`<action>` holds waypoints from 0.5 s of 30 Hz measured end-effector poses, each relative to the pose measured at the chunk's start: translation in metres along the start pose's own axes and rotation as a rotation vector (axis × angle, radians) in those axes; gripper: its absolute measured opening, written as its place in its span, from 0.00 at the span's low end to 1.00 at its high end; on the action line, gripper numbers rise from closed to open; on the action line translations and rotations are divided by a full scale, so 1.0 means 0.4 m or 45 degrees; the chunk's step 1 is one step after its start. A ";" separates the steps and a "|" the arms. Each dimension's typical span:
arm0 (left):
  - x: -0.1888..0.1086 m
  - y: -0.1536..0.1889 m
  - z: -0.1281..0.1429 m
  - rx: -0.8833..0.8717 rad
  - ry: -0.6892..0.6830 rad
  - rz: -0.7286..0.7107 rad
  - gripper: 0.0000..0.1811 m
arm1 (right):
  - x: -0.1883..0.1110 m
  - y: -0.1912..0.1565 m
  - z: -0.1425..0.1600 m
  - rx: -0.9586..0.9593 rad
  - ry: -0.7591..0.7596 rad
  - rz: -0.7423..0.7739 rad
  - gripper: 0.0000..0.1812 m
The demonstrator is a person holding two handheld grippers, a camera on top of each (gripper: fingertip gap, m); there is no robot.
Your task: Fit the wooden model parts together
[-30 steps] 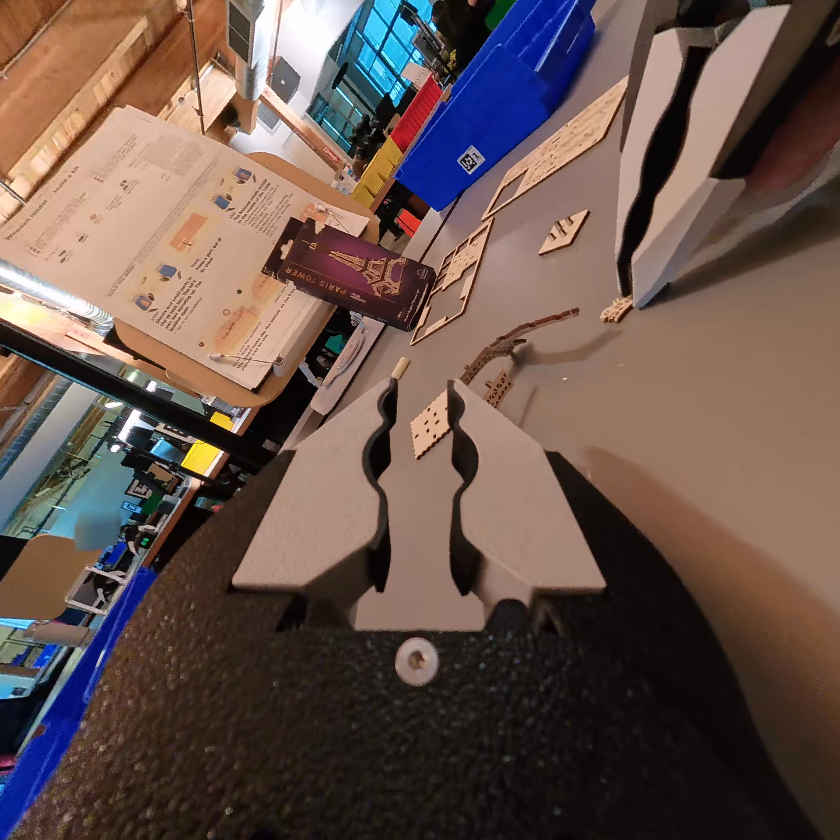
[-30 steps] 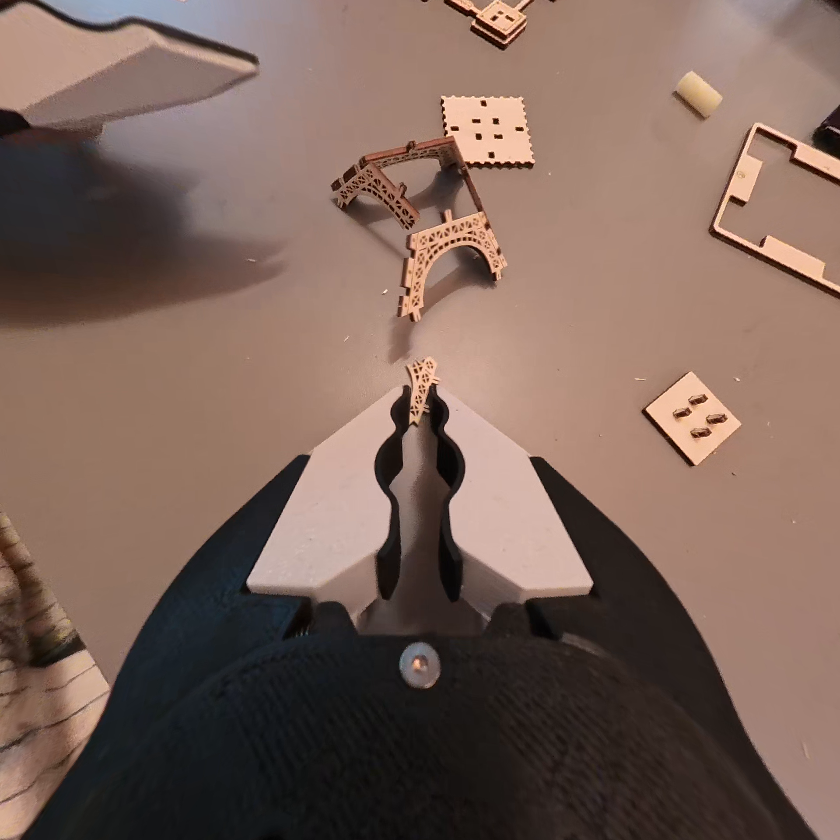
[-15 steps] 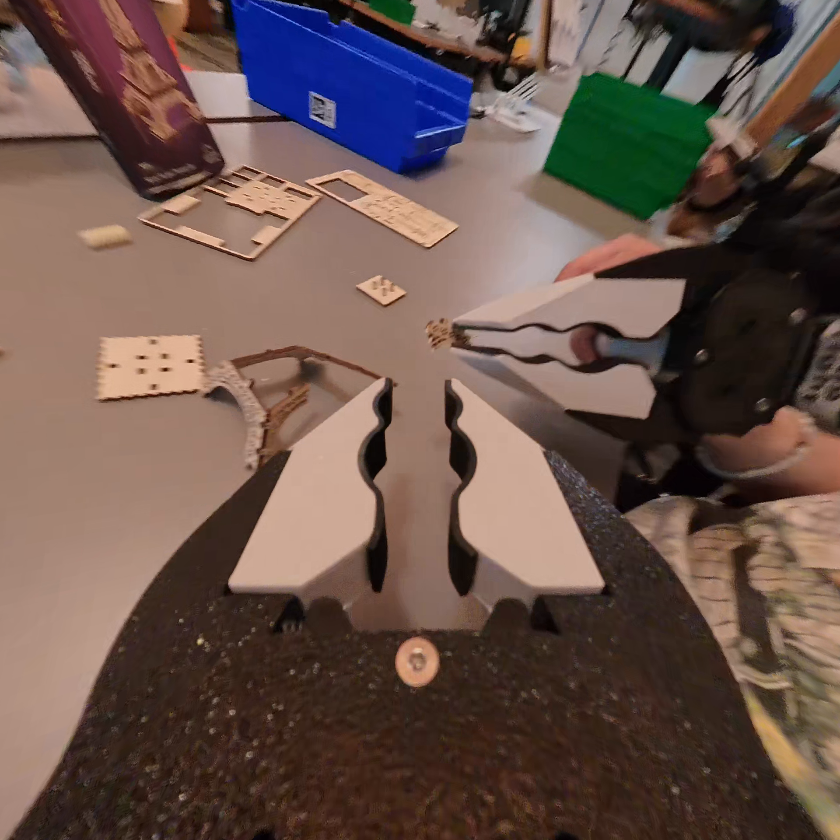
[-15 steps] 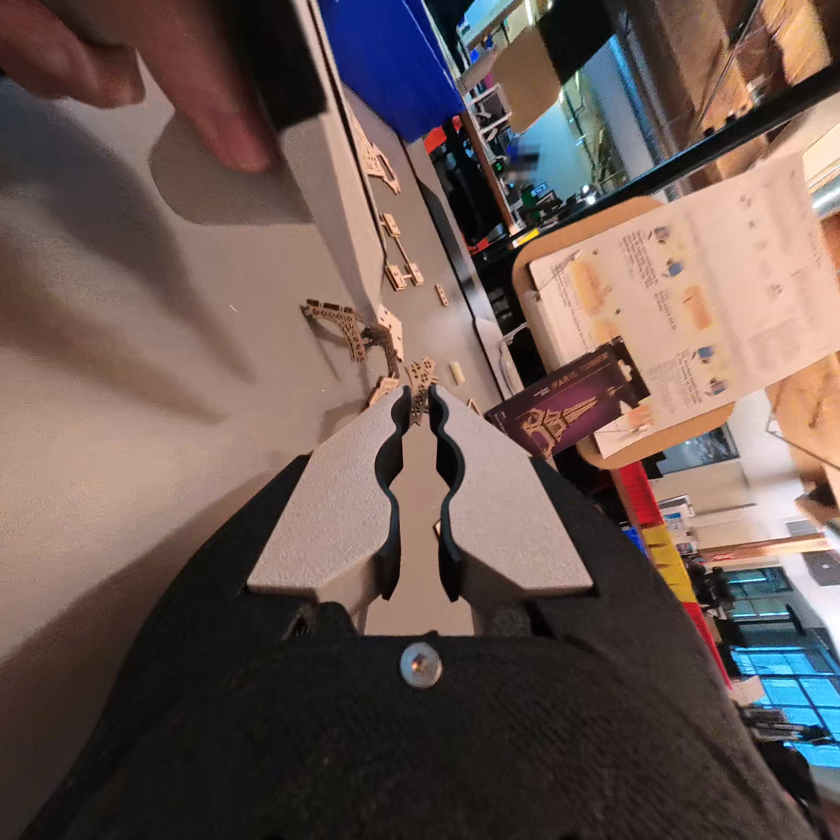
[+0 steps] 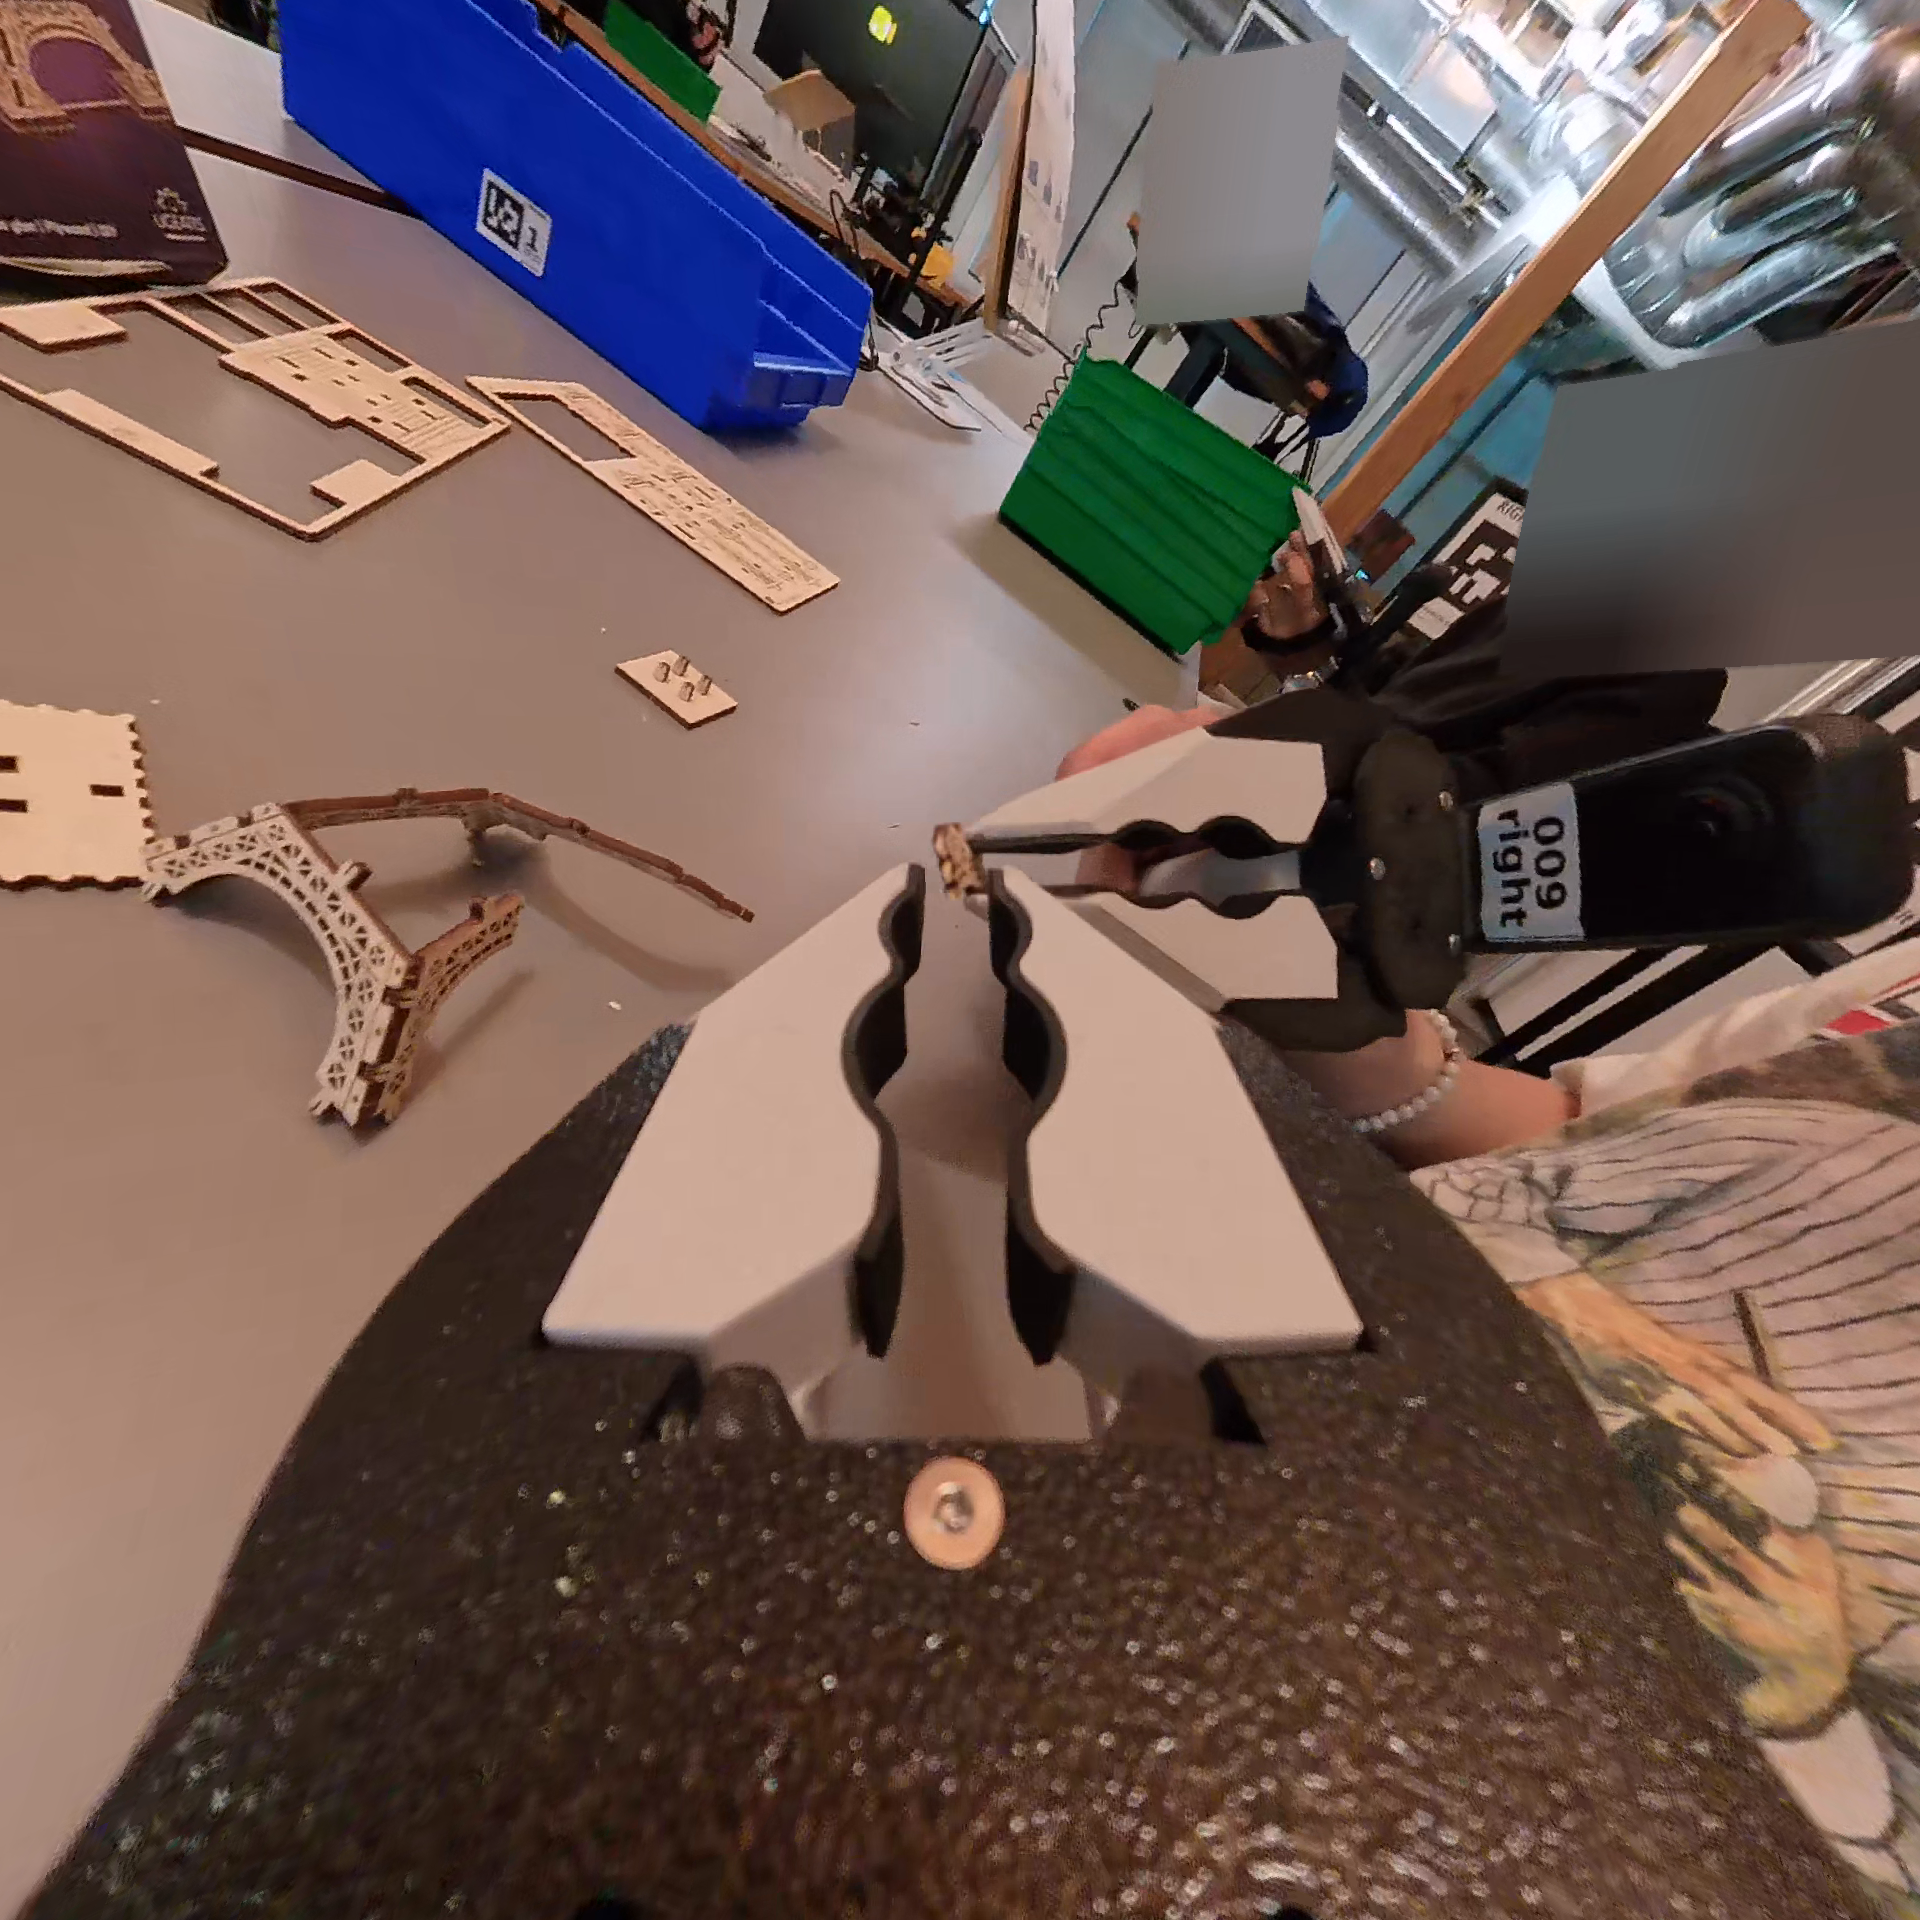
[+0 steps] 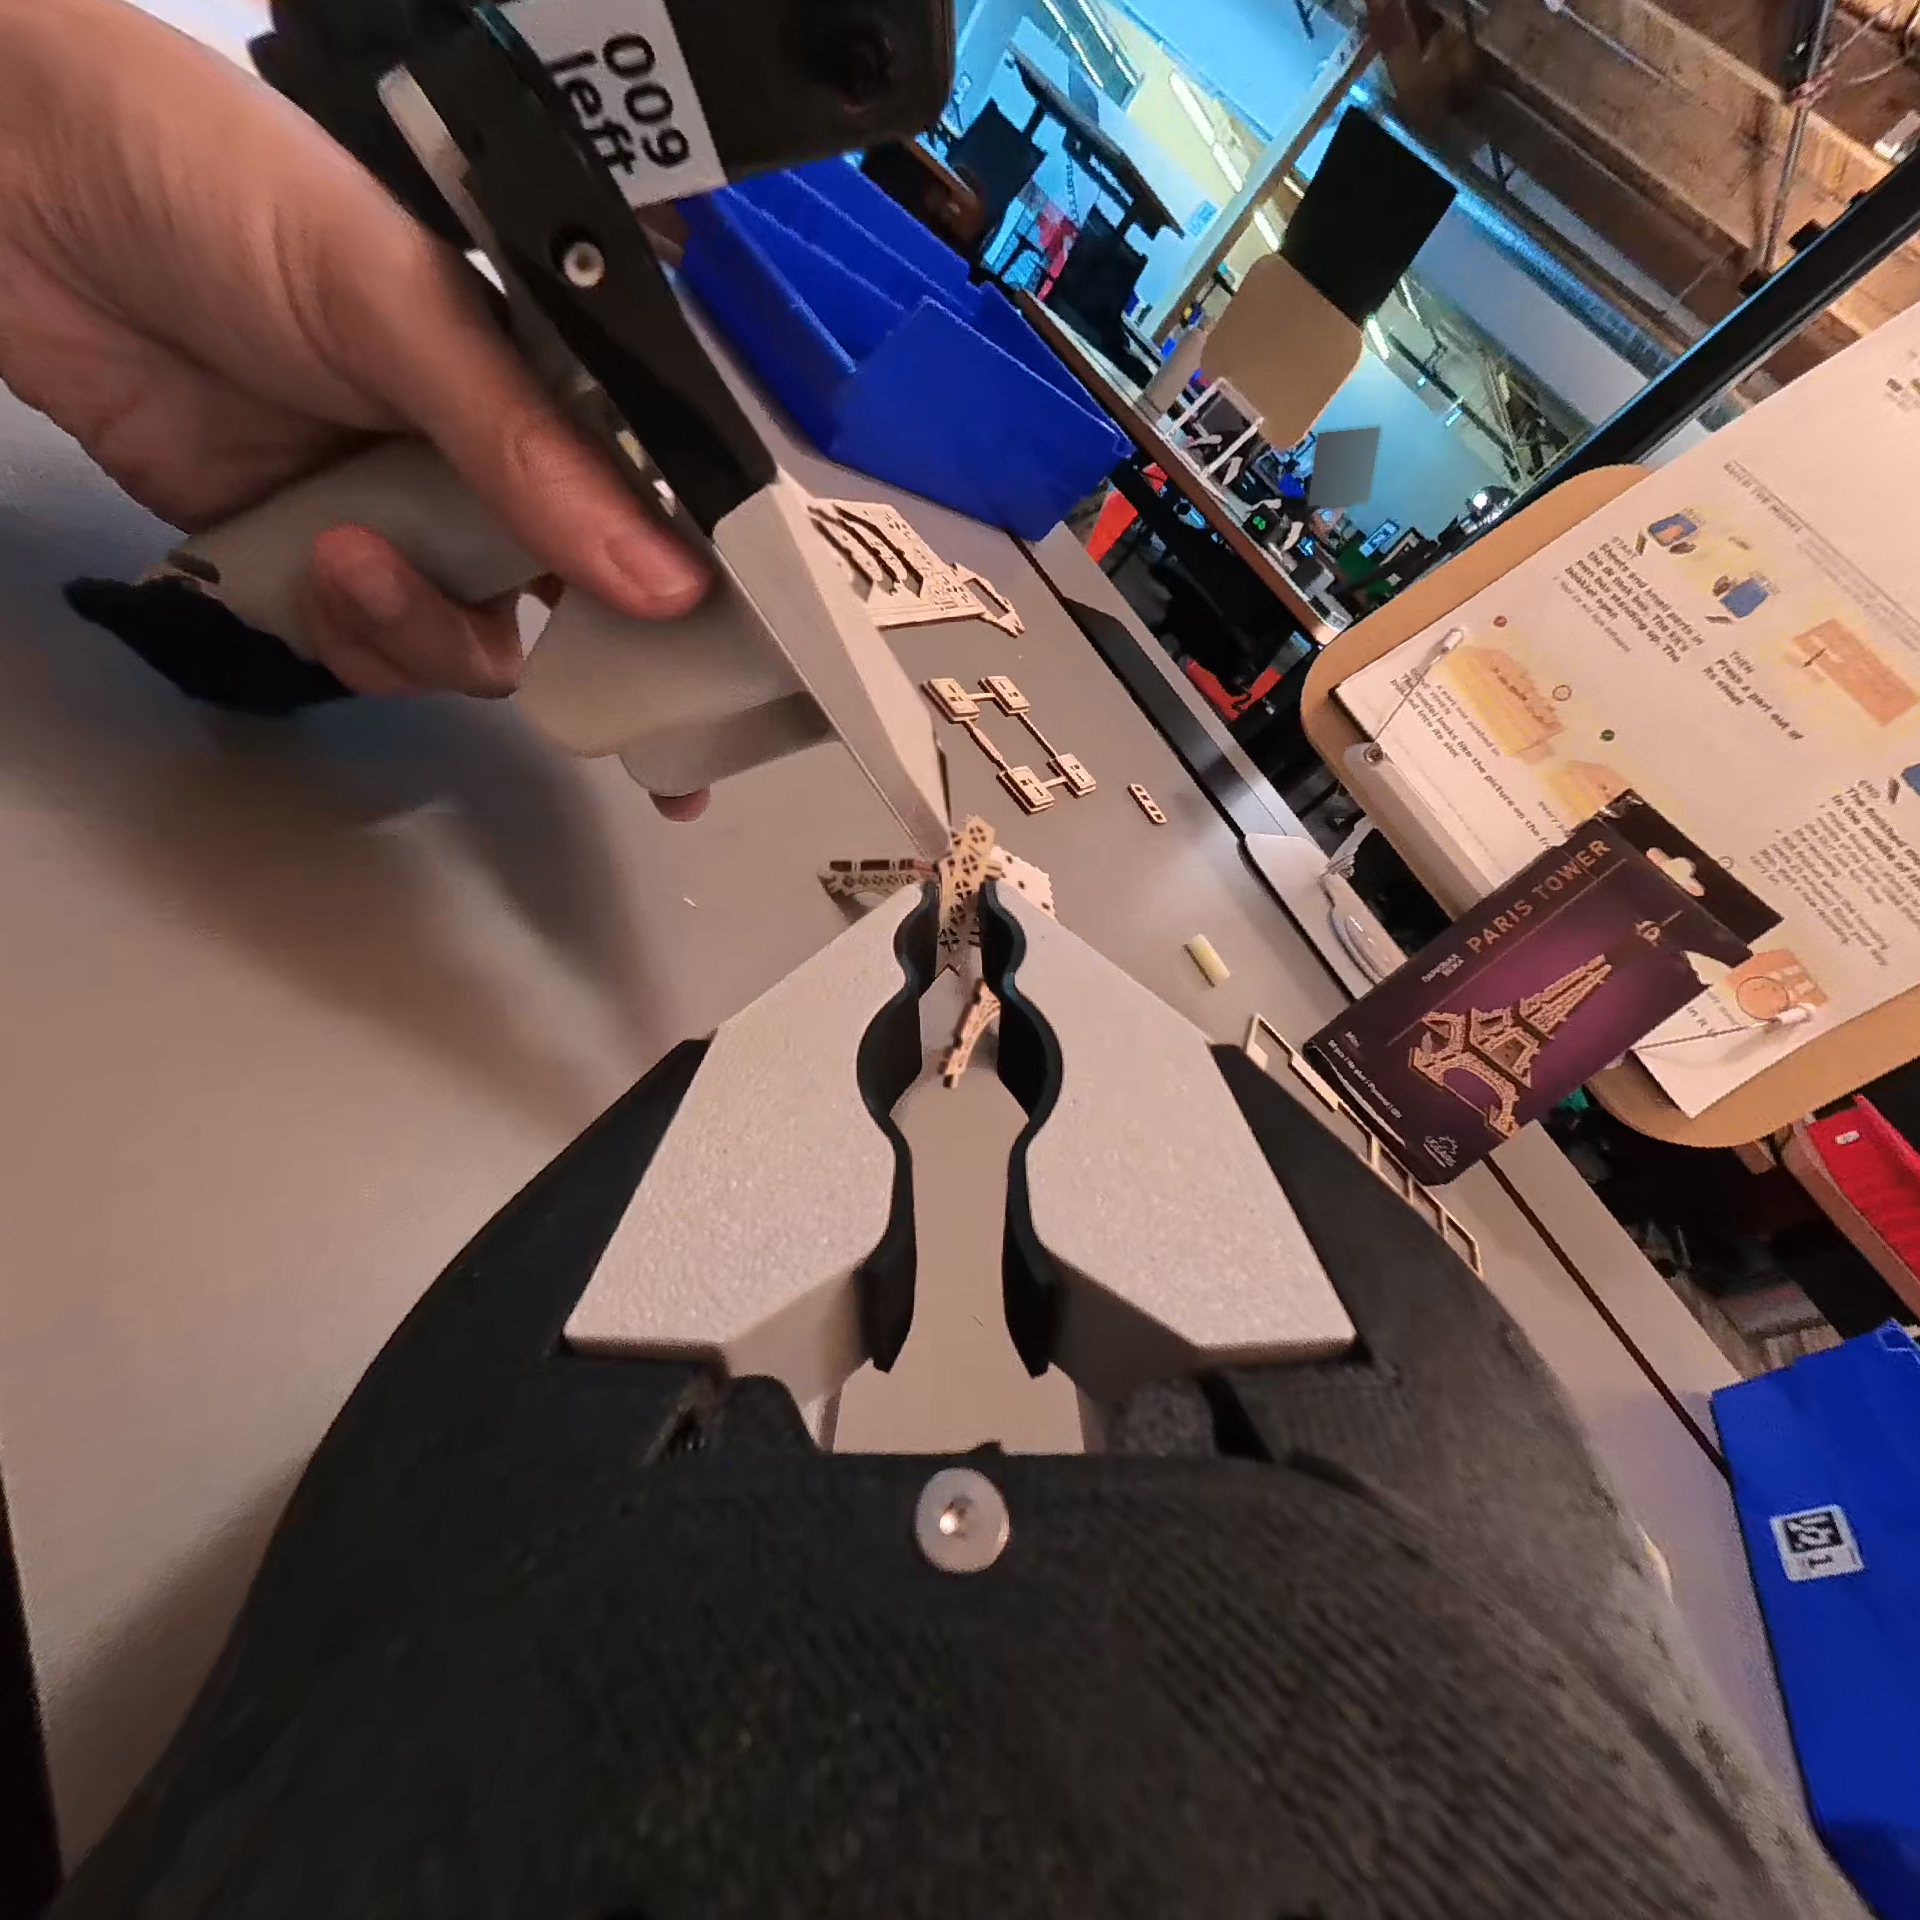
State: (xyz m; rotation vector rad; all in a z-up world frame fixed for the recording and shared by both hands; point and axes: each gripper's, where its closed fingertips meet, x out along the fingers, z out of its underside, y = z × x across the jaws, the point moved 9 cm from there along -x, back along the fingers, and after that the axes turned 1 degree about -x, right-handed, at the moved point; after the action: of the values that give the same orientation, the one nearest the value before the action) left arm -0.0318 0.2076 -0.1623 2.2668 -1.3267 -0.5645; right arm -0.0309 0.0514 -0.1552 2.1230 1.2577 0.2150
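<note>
A: Where is the lattice piece (image 6: 961, 902)?

B: Pinched in the right tongs (image 6: 956, 904), above the tabletop (image 5: 644, 665). The left tongs (image 5: 954, 883) are parted, empty, just beside it.

A: Fragile?

B: I think yes: thin, light, brittle. Better grip its solid edge, gently.

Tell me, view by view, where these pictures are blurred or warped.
Left wrist view: wide-angle bending of the blue bin; arch assembly sharp; grey masking patches upper right. Right wrist view: hand motion-blurred; small lattice piece fairly crisp; background tilted, warped.
</note>
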 end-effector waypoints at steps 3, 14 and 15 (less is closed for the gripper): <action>0.003 -0.002 0.001 -0.009 -0.022 0.007 0.04 | 0.005 -0.005 0.000 0.034 0.002 -0.026 0.03; -0.011 -0.064 0.000 -0.118 -0.095 -0.053 0.00 | -0.004 0.065 0.057 0.478 -0.033 -0.224 0.18; -0.009 -0.071 -0.001 -0.124 -0.125 -0.034 0.00 | -0.003 0.087 0.072 0.597 -0.063 -0.276 0.18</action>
State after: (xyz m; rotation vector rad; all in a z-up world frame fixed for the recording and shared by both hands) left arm -0.0134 0.2231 -0.1777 2.2057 -1.2876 -0.7423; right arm 0.0066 0.0263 -0.1560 2.3274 1.6156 -0.2494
